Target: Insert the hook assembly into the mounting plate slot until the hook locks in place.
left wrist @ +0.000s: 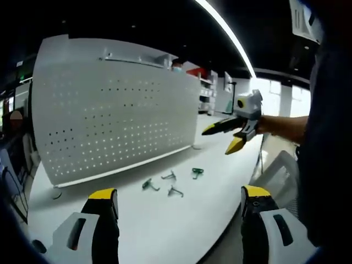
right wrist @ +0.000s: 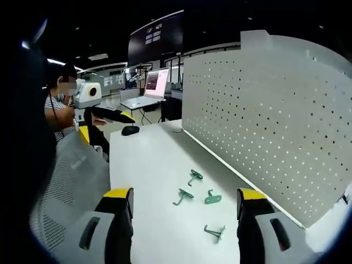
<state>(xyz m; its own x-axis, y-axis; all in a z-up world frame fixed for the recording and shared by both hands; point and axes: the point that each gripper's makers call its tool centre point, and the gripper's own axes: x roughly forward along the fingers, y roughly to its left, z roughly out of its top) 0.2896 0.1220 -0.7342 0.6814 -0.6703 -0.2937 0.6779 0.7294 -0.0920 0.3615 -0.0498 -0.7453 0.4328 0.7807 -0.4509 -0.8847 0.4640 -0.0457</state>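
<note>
Nothing is picked up yet, so I judge this the opening step, before any hook is grasped. Four small hooks lie loose on the white counter (left wrist: 165, 220) just in front of the upright perforated mounting plate (left wrist: 110, 121): a green hook (right wrist: 194, 176) nearest the plate's far end, another green hook (right wrist: 183, 196), a green hook with a flat base (right wrist: 212, 197), and a grey hook (right wrist: 214, 232) closest to the camera. The left gripper (left wrist: 179, 203) has its jaws wide apart and holds nothing. The right gripper (right wrist: 184, 206) is likewise spread and bare. Next, one gripper needs to descend over a single hook, close on its shank, then carry it to a slot in the plate.
</note>
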